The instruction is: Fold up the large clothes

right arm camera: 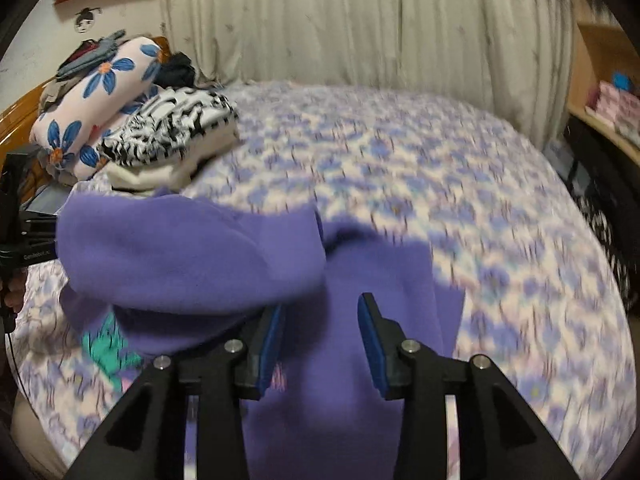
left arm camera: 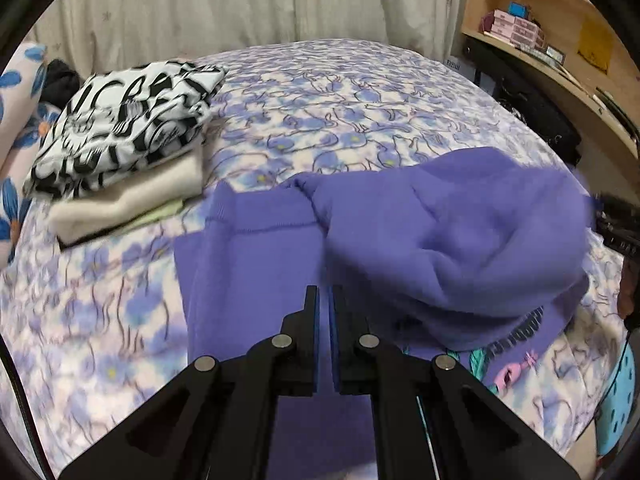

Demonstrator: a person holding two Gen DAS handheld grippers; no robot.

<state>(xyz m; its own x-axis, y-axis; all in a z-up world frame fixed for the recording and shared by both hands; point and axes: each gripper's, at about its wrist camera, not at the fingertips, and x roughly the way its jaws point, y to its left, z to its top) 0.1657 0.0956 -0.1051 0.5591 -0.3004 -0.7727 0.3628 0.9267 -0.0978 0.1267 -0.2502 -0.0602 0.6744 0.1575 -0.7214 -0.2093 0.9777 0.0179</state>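
Note:
A purple sweatshirt [left arm camera: 440,232] with a teal and pink print [left arm camera: 516,360] lies on the bed. One part is bunched up and thrown over the flat part. My left gripper [left arm camera: 324,290] sits low over the flat part, shut, and the cloth's seam runs straight into its pads. In the right wrist view the same sweatshirt [right arm camera: 180,256] billows to the left. My right gripper [right arm camera: 320,304] stands open just above the cloth. Purple fabric shows beneath the gap, with the bunched fold brushing its left finger [right arm camera: 268,332]. Nothing is pinched there.
The bed's purple cat-print sheet [left arm camera: 340,92] spreads far and right. A stack of folded clothes [left arm camera: 120,120] topped by a black-and-white piece sits far left, beside a blue-flower pillow [right arm camera: 100,92]. A wooden shelf [left arm camera: 540,28] stands right, a curtain [right arm camera: 360,32] behind.

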